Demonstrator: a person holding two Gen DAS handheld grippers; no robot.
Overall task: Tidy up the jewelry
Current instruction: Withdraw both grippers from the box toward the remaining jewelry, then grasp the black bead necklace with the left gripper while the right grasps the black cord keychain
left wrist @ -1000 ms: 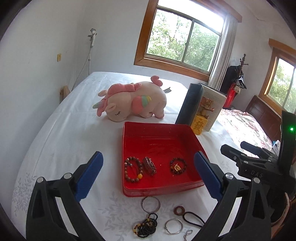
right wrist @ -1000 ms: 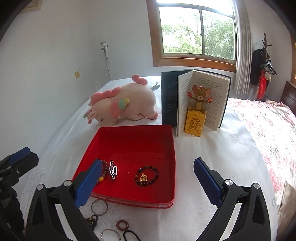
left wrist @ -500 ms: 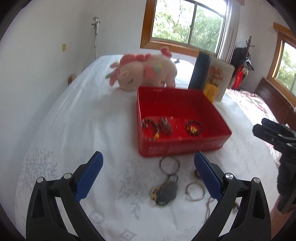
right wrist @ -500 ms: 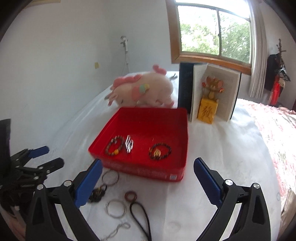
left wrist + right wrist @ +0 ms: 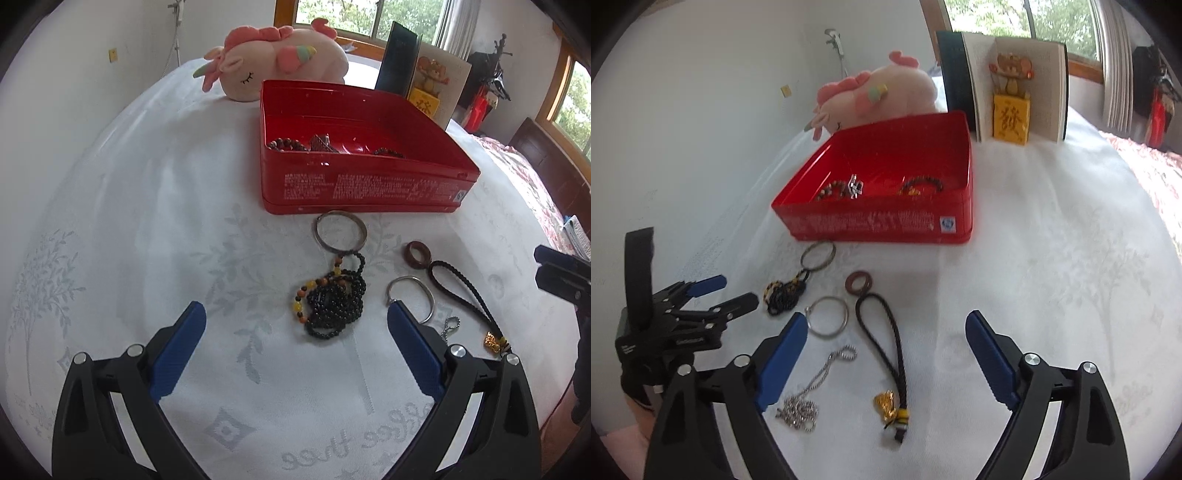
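Red tin box (image 5: 365, 184) sits in the upper middle of both views now, and that's the big change: a second ago both cameras looked down into it from higher up, and now they've dropped low over the white embroidered bedspread (image 5: 122, 206), so the loose jewelry fills the middle of the frame instead of the bottom edge.

Still outside the box, all just in front of its near wall: a thin bangle (image 5: 340, 232), a heap of black beads (image 5: 334, 301) touching it, a brown ring (image 5: 416, 254) on a braided cord (image 5: 882, 336), a silver bangle (image 5: 827, 316) and a ball chain (image 5: 807, 391). Three pieces already lie inside the box.

Left gripper (image 5: 295, 325) is wide open, nothing between its blue pads, with the bead heap right ahead of it. Right gripper (image 5: 886, 332) has just been closing a little, but the jaws stand well apart and aren't pressing on anything; the cord lies on the cloth between them in the lower middle of its view.

My guess is both hands are lining up for the next pickups, beads on the left, cord on the right.
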